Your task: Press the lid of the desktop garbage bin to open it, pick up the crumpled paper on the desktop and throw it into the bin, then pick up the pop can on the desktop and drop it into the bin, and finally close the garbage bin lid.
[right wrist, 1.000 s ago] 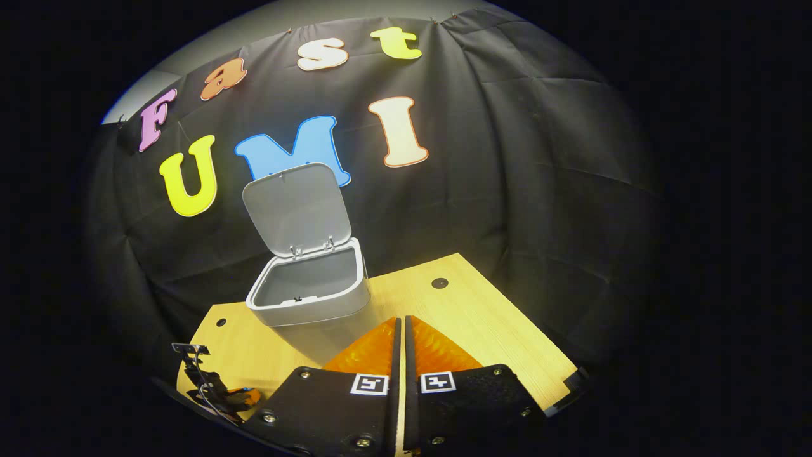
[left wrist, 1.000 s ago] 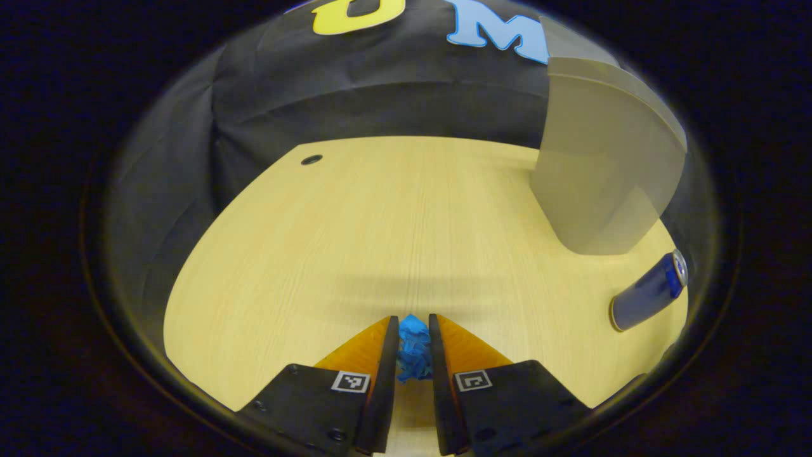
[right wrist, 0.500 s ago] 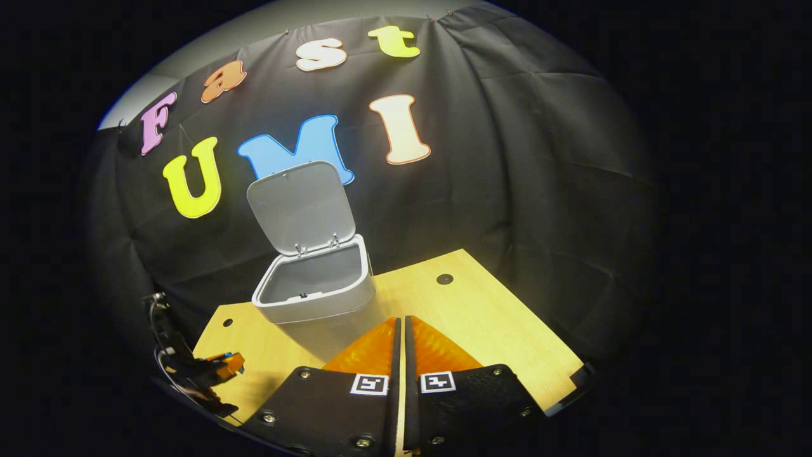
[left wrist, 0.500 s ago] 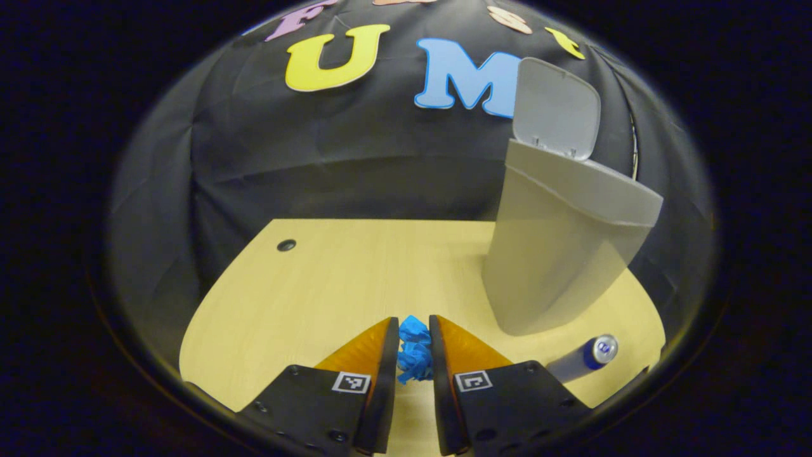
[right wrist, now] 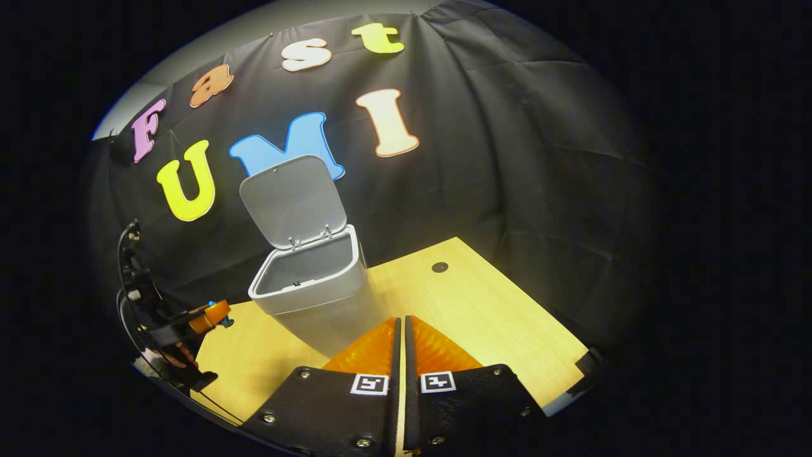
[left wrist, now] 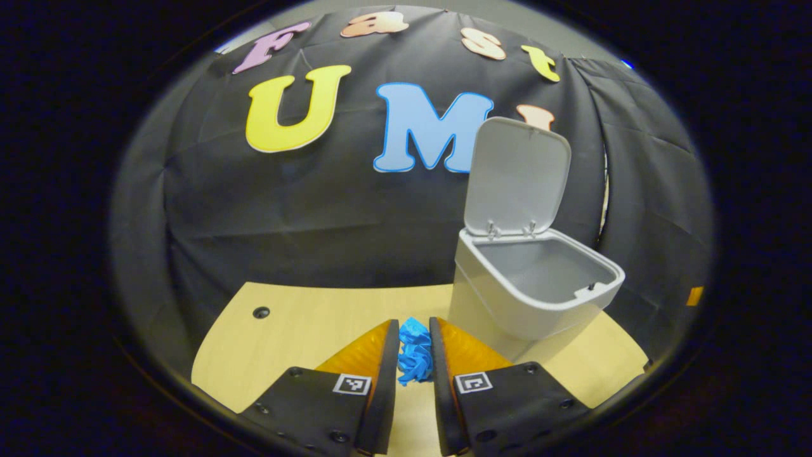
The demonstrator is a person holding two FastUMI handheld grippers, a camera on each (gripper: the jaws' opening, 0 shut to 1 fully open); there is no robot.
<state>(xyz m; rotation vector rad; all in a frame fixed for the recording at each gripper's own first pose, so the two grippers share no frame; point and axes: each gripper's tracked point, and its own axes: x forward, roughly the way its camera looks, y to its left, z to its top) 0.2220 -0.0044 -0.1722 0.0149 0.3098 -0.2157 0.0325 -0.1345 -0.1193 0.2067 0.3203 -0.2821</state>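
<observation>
A black cloth wall (left wrist: 304, 209) closes off the back of the booth, and in front of it we see a pale wood-grain counter (left wrist: 304, 330) with a small dark round hole (left wrist: 261, 312) near its far left corner in the left gripper view. On the counter stands the grey garbage bin (left wrist: 501, 304), its lid (left wrist: 517, 174) swung up on two hinges at the back rim and standing nearly upright, so we can look down into the grey inside. Our left tool (left wrist: 413, 346) is raised above the counter and pinches the blue crumpled paper (left wrist: 415, 355) between its two fingers, one pressing on each side; the paper sits to the left of the bin and below its rim in that view, apart from the bin. In the right gripper view we see the bin (right wrist: 317, 298) from the other side, lid (right wrist: 293, 200) up, and another dark hole (right wrist: 439, 267) in the counter (right wrist: 495, 317) to its right. Our right tool (right wrist: 399, 346) hangs above the counter's near edge with its fingers pressed together and nothing between them. At the left edge of that view, we can make out the left tool (right wrist: 219, 314), with a speck of blue at its tip, just left of the bin.
</observation>
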